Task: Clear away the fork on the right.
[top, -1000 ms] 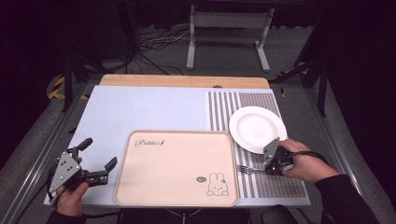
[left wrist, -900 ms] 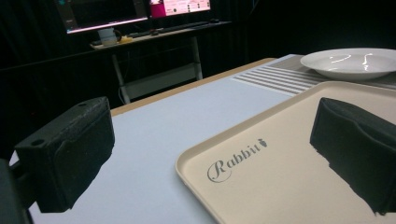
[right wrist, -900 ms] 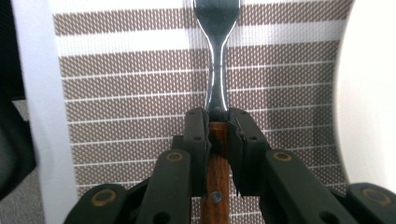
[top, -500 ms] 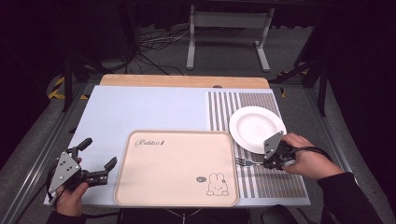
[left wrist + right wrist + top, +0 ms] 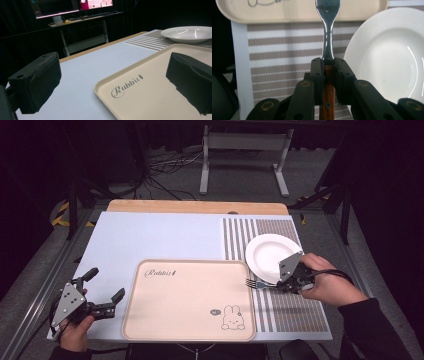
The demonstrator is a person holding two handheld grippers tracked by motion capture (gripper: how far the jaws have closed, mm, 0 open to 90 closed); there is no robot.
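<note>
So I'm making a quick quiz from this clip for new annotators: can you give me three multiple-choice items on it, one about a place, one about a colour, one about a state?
1. Where does the white plate lie?
A. on the striped mat
B. inside the beige tray
C. on the floor

2. What colour is the handle of the fork?
A. blue
B. brown wood
C. white

3. How stands the right gripper?
A. wide open, nothing in it
B. shut on the fork
C. shut on the plate

Answers:
1 A, the high view shows the plate on the stripes, right of the tray.
2 B, the right gripper view shows reddish-brown wood between the jaws.
3 B, both pads press the fork where handle meets metal neck.
</note>
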